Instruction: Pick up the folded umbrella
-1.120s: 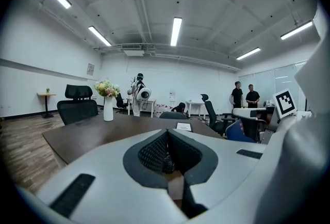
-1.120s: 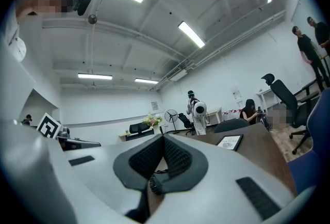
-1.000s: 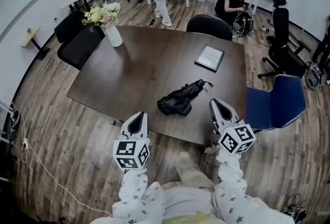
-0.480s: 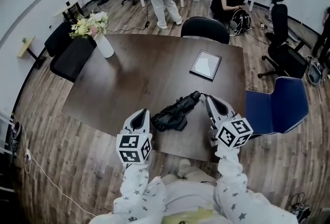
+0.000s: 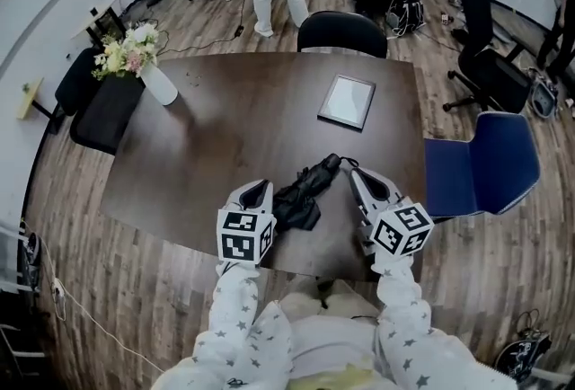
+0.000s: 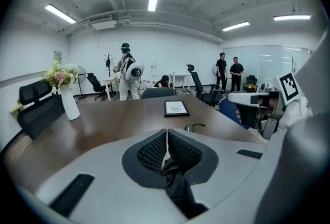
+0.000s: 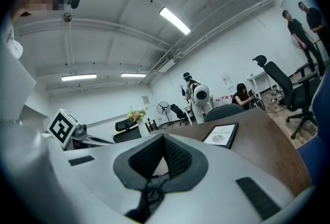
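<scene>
The folded black umbrella [image 5: 302, 192] lies on the dark brown table [image 5: 234, 123] near its front edge, handle toward the far right. My left gripper [image 5: 259, 190] is just left of its bundled end, jaws shut and empty. At the right of the handle end sits my right gripper [image 5: 357, 174], jaws also shut with nothing in them. In the left gripper view only the umbrella's handle tip [image 6: 194, 127] shows past the shut left gripper [image 6: 167, 131]. From the right gripper view the shut right gripper [image 7: 164, 138] hides the umbrella.
A framed print [image 5: 347, 101] lies farther back on the table, and a white vase of flowers [image 5: 144, 66] stands at its far left corner. A black chair [image 5: 341, 29] stands behind the table, a blue chair [image 5: 481, 172] at its right. People stand and crouch at the room's back.
Both grippers have moved forward and down over the table's front edge and now flank the umbrella closely. The umbrella has not moved on the table.
</scene>
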`<action>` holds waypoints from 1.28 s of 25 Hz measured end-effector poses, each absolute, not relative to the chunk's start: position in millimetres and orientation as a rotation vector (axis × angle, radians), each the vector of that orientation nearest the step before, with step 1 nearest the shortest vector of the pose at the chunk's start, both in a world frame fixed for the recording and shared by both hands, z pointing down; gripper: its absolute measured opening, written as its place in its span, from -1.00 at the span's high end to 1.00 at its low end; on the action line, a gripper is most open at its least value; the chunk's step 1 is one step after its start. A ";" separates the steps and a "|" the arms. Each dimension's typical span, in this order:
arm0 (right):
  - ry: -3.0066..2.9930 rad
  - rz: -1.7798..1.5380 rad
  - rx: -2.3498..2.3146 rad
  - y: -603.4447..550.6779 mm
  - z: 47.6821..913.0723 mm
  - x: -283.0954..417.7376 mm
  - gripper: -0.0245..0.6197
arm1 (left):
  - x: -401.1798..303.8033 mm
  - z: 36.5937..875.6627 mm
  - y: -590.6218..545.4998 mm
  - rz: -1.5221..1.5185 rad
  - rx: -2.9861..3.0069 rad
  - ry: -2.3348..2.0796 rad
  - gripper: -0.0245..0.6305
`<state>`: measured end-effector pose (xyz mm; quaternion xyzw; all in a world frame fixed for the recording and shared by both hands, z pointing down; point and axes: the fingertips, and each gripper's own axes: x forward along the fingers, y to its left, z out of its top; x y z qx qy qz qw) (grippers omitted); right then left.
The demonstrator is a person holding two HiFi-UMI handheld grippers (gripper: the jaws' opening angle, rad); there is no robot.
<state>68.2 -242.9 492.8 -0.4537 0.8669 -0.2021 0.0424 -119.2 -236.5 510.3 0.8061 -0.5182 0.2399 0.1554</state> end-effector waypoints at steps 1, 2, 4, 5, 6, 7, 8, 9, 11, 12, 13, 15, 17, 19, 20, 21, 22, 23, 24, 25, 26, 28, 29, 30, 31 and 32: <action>2.647 -0.632 -1.401 -243.7 496.9 69.1 0.86 | -115.2 515.2 -242.3 0.716 2.314 -1.448 0.84; 2.641 -0.643 -1.413 -244.9 500.4 70.0 0.86 | -110.8 520.4 -248.1 0.741 2.319 -1.410 0.84; 2.628 -0.666 -1.438 -246.9 507.2 72.1 0.86 | -101.6 532.0 -258.2 0.793 2.326 -1.335 0.84; 2.621 -0.678 -1.452 -247.6 510.9 73.3 0.86 | -97.2 538.8 -262.3 0.823 2.328 -1.300 0.84; 2.615 -0.689 -1.465 -248.8 514.5 74.4 0.86 | -92.8 545.8 -266.3 0.853 2.330 -1.266 0.84; 2.610 -0.697 -1.479 -250.4 517.8 75.4 0.86 | -88.5 552.9 -270.1 0.881 2.332 -1.231 0.84; 2.606 -0.702 -1.490 -252.2 520.7 75.9 0.86 | -84.5 560.1 -273.6 0.907 2.335 -1.193 0.84; 2.603 -0.706 -1.500 -253.6 523.2 76.0 0.86 | -80.6 567.6 -276.3 0.930 2.336 -1.154 0.84; 2.596 -0.713 -1.516 -255.1 527.7 76.3 0.86 | -73.3 582.7 -279.0 0.978 2.334 -1.071 0.69; 2.592 -0.718 -1.526 -255.0 529.9 77.1 0.86 | -69.6 589.7 -279.2 1.003 2.332 -1.031 0.65; 2.589 -0.722 -1.536 -254.9 531.8 78.3 0.86 | -65.8 596.1 -279.1 1.030 2.329 -0.995 0.60; 2.582 -0.729 -1.553 -255.2 534.6 80.7 0.86 | -58.2 606.5 -278.8 1.081 2.327 -0.931 0.49; 2.572 -0.737 -1.567 -256.0 536.5 82.3 0.86 | -50.7 615.5 -278.6 1.112 2.320 -0.869 0.37; 2.561 -0.746 -1.576 -256.6 538.7 82.8 0.86 | -44.5 625.2 -278.7 1.129 2.305 -0.815 0.06; 2.557 -0.751 -1.581 -256.8 540.0 82.8 0.86 | -42.4 630.8 -278.1 1.146 2.293 -0.789 0.05; 2.553 -0.756 -1.585 -256.5 541.4 82.7 0.86 | -40.9 636.6 -276.8 1.172 2.279 -0.762 0.00; 2.549 -0.762 -1.591 -255.7 542.8 82.8 0.86 | -39.9 642.1 -275.1 1.203 2.267 -0.737 -0.04; 2.544 -0.768 -1.597 -254.6 544.3 83.3 0.86 | -39.2 647.1 -273.4 1.235 2.257 -0.716 -0.06; 2.539 -0.773 -1.604 -253.5 545.9 84.4 0.86 | -38.6 651.9 -271.7 1.266 2.247 -0.699 -0.07; 2.533 -0.778 -1.611 -252.7 547.3 85.8 0.86 | -38.2 656.7 -270.2 1.291 2.234 -0.684 -0.08; 2.527 -0.781 -1.618 -252.3 548.4 87.5 0.86 | -37.7 660.8 -269.0 1.309 2.220 -0.672 -0.08; 2.515 -0.785 -1.630 -251.7 549.7 91.0 0.86 | -35.3 665.4 -267.9 1.326 2.198 -0.653 -0.08; 2.510 -0.786 -1.637 -251.3 550.0 92.6 0.86 | -33.7 667.4 -267.2 1.333 2.189 -0.644 -0.08; 2.505 -0.788 -1.644 -250.9 550.4 94.0 0.86 | -32.2 669.8 -266.1 1.343 2.180 -0.633 -0.08; 2.500 -0.790 -1.650 -250.5 551.0 95.1 0.86 | -31.0 672.6 -264.7 1.356 2.173 -0.621 -0.08; 2.496 -0.792 -1.655 -250.2 551.7 95.8 0.86 | -30.0 675.6 -263.3 1.371 2.165 -0.610 -0.08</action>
